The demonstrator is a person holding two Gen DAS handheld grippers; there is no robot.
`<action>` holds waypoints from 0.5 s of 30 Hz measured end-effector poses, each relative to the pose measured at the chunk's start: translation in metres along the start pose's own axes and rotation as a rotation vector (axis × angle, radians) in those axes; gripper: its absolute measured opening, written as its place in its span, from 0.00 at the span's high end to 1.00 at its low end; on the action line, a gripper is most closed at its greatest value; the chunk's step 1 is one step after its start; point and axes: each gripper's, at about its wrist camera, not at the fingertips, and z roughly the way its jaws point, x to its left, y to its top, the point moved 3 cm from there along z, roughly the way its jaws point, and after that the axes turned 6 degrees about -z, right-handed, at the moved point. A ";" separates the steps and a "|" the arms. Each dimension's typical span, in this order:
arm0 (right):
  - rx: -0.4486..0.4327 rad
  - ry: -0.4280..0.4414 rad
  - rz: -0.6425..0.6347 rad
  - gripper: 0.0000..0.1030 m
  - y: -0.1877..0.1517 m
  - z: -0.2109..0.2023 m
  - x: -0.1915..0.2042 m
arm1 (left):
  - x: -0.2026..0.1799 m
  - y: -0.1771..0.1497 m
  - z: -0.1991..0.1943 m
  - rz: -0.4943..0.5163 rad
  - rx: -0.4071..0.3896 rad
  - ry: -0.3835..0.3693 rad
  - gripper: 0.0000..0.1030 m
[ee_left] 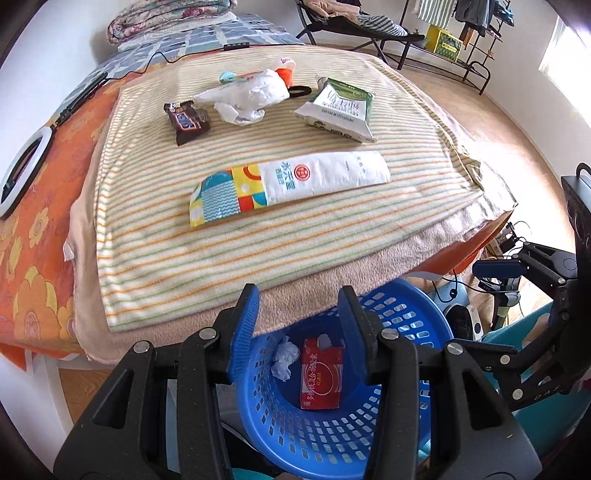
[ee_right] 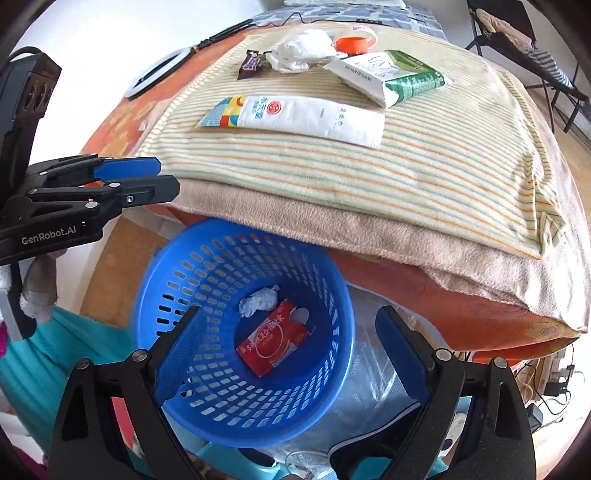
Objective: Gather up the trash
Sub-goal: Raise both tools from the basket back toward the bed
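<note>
A blue perforated basket (ee_left: 406,314) (ee_right: 221,229) stands below the bed's edge. It holds a red carton (ee_left: 321,376) (ee_right: 273,339) and a crumpled tissue (ee_left: 284,360) (ee_right: 258,301). On the striped blanket lie a long white packet with a colourful end (ee_left: 291,186) (ee_right: 295,114), a green-and-white packet (ee_left: 338,109) (ee_right: 391,75), a brown chocolate wrapper (ee_left: 186,120) (ee_right: 253,62), a crumpled white bag (ee_left: 247,96) (ee_right: 303,48) and an orange cup (ee_right: 351,42). My left gripper (ee_left: 297,299) (ee_right: 166,181) hangs open and empty over the basket's near rim. My right gripper (ee_right: 290,314) is wide open above the basket, holding nothing.
The striped blanket (ee_left: 258,240) covers a beige one on an orange flowered bed. A white ring light (ee_left: 22,177) and cables lie at the bed's left. A folding chair (ee_left: 351,26) and a rack stand behind. Clear plastic (ee_right: 369,387) and teal fabric (ee_right: 55,350) flank the basket.
</note>
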 end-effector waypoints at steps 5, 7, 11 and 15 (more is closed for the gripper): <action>-0.058 -0.033 0.017 0.10 0.016 -0.015 -0.014 | 0.002 0.027 -0.005 0.016 -0.025 -0.013 0.56; -0.076 -0.051 0.035 0.10 0.023 -0.020 -0.023 | 0.001 0.036 -0.006 0.026 -0.034 -0.025 0.56; -0.108 -0.061 0.069 0.10 0.039 -0.028 -0.039 | 0.004 0.057 -0.001 0.019 -0.031 -0.055 0.56; -0.137 -0.097 0.084 0.10 0.057 -0.036 -0.054 | 0.006 0.076 0.012 0.009 -0.002 -0.103 0.56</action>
